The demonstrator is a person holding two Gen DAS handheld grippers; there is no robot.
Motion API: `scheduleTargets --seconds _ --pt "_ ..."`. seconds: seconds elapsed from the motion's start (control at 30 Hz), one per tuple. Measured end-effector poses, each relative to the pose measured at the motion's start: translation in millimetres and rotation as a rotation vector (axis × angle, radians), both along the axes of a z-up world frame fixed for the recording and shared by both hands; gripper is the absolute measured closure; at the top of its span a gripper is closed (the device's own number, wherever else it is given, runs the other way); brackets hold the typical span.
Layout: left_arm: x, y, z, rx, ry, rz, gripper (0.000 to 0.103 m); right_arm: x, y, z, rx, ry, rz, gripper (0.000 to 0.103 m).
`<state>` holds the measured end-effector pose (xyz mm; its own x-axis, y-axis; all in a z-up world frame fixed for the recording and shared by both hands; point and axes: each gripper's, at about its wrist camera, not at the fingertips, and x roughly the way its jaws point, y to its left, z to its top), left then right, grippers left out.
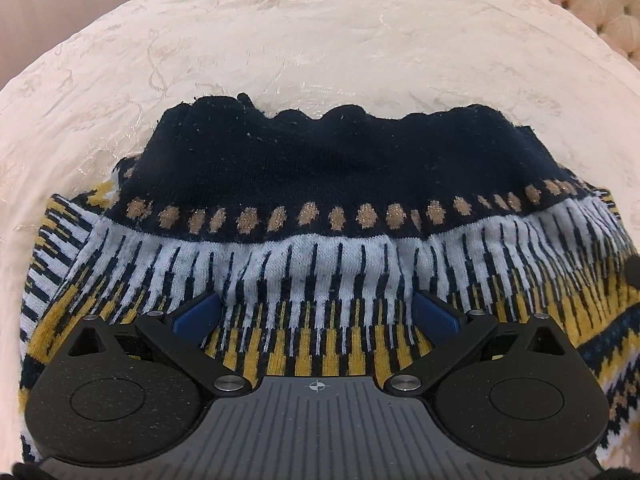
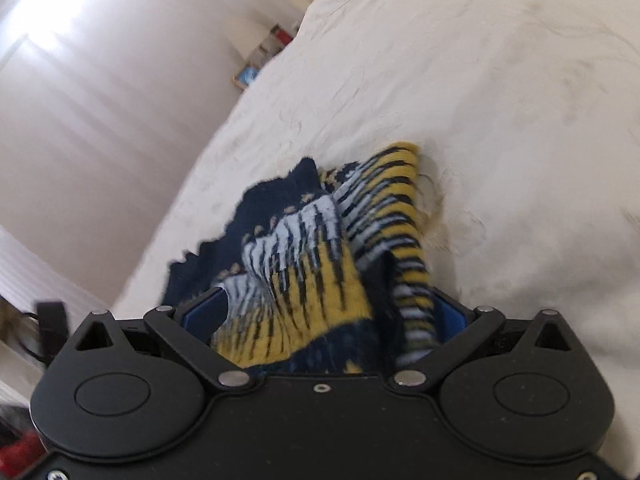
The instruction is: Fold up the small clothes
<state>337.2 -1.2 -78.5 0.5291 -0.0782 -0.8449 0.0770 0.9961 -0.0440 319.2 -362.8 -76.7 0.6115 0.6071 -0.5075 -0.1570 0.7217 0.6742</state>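
A small knitted sweater [image 1: 320, 208], navy with white, yellow and tan pattern, lies on a cream bedspread [image 1: 320, 40]. In the left wrist view its navy hem edge is farthest from me. My left gripper [image 1: 316, 308] is open, its blue pads [image 1: 198, 314] spread wide and low over the patterned part. In the right wrist view the sweater [image 2: 312, 264] is bunched and lifted, folds rising between the blue pads [image 2: 204, 314]. My right gripper [image 2: 328, 320] stands wide with the cloth filling the gap; the grip itself is hidden by the fabric.
A tufted cream headboard [image 1: 592, 4] stands at the upper right in the left wrist view. In the right wrist view the bed edge [image 2: 224, 136] runs diagonally, with a white wall or door [image 2: 100, 100] and a small shelf [image 2: 260, 64] beyond.
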Motion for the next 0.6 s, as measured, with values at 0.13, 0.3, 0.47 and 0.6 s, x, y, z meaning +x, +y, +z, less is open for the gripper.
scheduleTargets --seconds 0.13,0.3,0.47,0.6 --pt "1.0 0.9 1.5 -0.016 0.001 0.001 0.0 2.2 17.0 5.5 -0.127 0.009 0.075 0.058" --pt "-9.2 25.2 15.7 -0.134 -0.01 0.022 0.003 -2.0 9.0 2.5 -0.038 0.063 0.04 0.063" --pt "-42.3 69.5 44.2 -0.211 -0.03 0.085 0.003 -2.6 11.6 12.2 -0.089 0.066 0.01 0.063" --pt "-71.3 109.1 68.0 -0.196 -0.053 0.116 0.003 -4.4 24.9 30.4 -0.169 0.07 -0.014 0.063"
